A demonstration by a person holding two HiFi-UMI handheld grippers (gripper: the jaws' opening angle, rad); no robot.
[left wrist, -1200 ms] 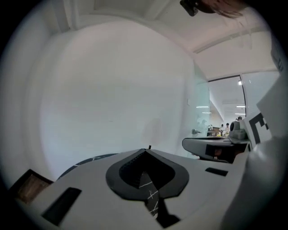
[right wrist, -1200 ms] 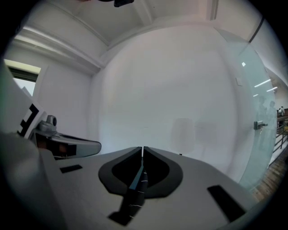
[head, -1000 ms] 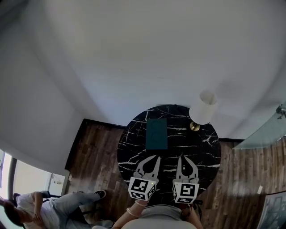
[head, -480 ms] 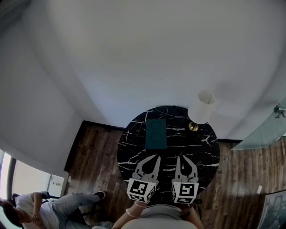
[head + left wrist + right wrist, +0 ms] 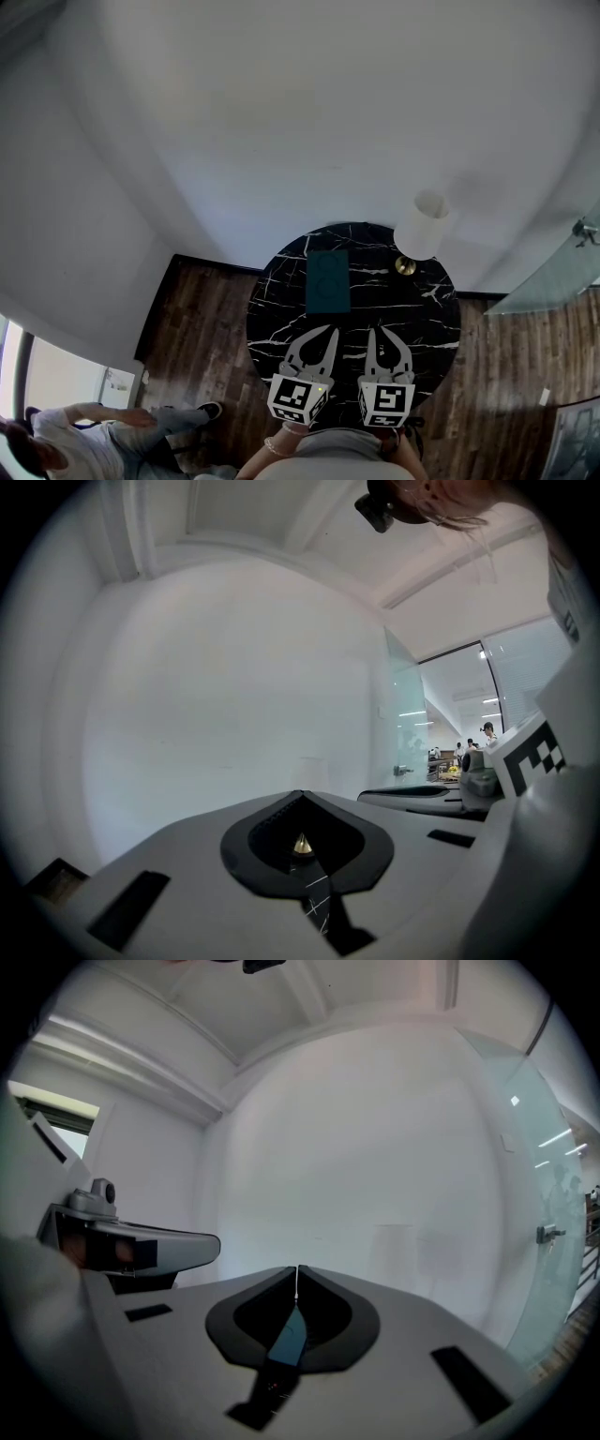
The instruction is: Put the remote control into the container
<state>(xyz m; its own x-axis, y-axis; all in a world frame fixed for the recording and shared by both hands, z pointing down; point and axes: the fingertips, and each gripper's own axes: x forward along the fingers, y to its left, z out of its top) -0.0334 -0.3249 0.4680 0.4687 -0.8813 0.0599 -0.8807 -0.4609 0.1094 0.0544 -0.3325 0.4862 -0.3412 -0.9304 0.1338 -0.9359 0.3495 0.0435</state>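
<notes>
The round table (image 5: 441, 319) is mostly bare. A dark green flat rectangle (image 5: 328, 279) lies on the far left part. The black top between it and the left gripper (image 5: 331, 331) and right gripper (image 5: 378, 330), both at the near edge, is open. The only tall obstacle is the lamp (image 5: 424, 225) at the far right. Its white shade stands over its brass base (image 5: 406, 266), apart from the rectangle. Behind the table, the white wall (image 5: 309, 141) closes the far side.
</notes>
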